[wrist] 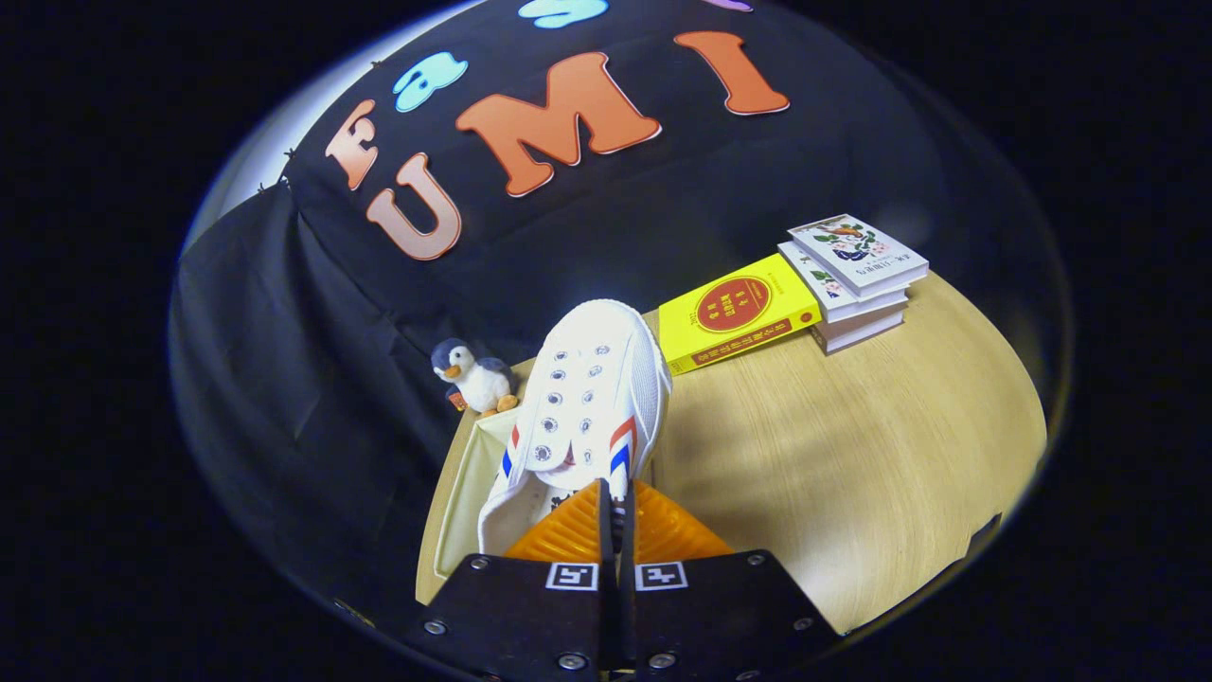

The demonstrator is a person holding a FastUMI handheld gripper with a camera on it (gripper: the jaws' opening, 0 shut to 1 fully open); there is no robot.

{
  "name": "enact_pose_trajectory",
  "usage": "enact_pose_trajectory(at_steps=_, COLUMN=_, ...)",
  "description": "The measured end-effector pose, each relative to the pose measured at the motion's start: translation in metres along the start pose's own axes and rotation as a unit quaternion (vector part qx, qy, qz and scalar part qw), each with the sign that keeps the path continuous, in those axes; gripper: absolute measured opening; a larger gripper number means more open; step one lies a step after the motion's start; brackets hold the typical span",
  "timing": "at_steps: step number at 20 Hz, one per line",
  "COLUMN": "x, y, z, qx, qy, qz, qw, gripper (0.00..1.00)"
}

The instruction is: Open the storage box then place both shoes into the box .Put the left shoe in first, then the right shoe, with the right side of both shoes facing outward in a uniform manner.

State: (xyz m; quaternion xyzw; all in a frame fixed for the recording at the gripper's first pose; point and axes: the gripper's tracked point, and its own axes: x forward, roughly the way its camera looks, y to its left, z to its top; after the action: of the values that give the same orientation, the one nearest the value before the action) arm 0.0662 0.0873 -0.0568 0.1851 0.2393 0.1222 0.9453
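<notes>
Black cloth wall hangs behind a light wood bench (852, 455), and I'm using the shoe as my landmark for everything else. White shoe (587, 398) w/ red-and-blue side stripes sits straight ahead of my gripper (615, 502), toe pointing away toward the wall, heel end at me. Fingers (603, 507) are nearly closed, pinching the rear collar of the shoe btwn them, so I read it as held, lifted and tilted rather than resting flat on the bench. Grabbing at the heel makes sense: it lets the toe lead into the box and keeps the side orientation under my control.

Storage box (464, 493), cream-coloured, is just left of and under the shoe, already open; can't tell if anything is inside. Shoe partly overhangs its rim. Which shoe this is, left or right, I can't say for sure from here.

Plush penguin (473, 374) stands beyond the box, left of the shoe toe. Yellow book (739, 322) lies right of the toe, w/ a stack of white books (857, 279) further right, well clear of my path.

My guess: mid-placement, lowering needs a slight leftward shift.
</notes>
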Motion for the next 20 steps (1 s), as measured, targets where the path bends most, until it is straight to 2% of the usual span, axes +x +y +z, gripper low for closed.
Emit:
enact_pose_trajectory(at_steps=5, x=0.021, y=0.044, z=-0.020, qx=-0.015, qy=0.019, qz=-0.005, qw=1.000, gripper=0.00)
enact_pose_trajectory(at_steps=8, x=0.034, y=0.055, z=-0.035, qx=-0.035, qy=0.033, qz=-0.027, qw=0.998, gripper=0.00)
enact_pose_trajectory(at_steps=15, x=0.060, y=0.049, z=-0.070, qx=-0.102, qy=0.072, qz=-0.096, qw=0.987, gripper=0.00)
enact_pose_trajectory(at_steps=20, x=0.075, y=0.040, z=-0.088, qx=-0.128, qy=0.099, qz=-0.124, qw=0.979, gripper=0.03)
